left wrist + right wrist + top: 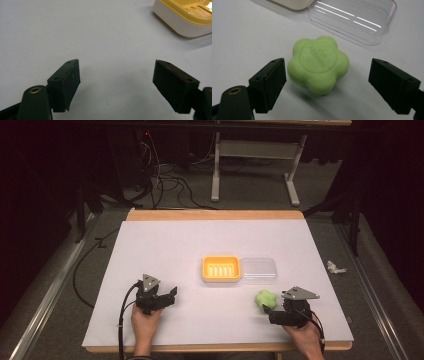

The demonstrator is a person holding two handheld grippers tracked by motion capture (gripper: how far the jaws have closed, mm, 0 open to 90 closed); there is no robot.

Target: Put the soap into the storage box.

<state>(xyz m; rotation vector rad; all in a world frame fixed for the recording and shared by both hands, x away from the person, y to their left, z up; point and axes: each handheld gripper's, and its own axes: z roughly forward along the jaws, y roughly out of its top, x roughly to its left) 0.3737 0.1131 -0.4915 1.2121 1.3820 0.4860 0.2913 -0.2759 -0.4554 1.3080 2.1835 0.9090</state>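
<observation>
Black jaws of the right gripper stand wide apart on either side of the green soap, touching neither flank: the approach step before a grasp. Next, they should advance slightly and close evenly. Flower-shaped, with stamped lettering, it lies flat on the white table near the clear lid and yellow dish. Beyond, the left gripper is open, empty.

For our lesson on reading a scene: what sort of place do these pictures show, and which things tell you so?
Probably a lab or recording workspace, not a home. A white-covered wooden table stands among dark curtains, loose black cables trail over the grey floor, and a flower-shaped green soap lies staged beside a yellow plastic soap dish.
</observation>
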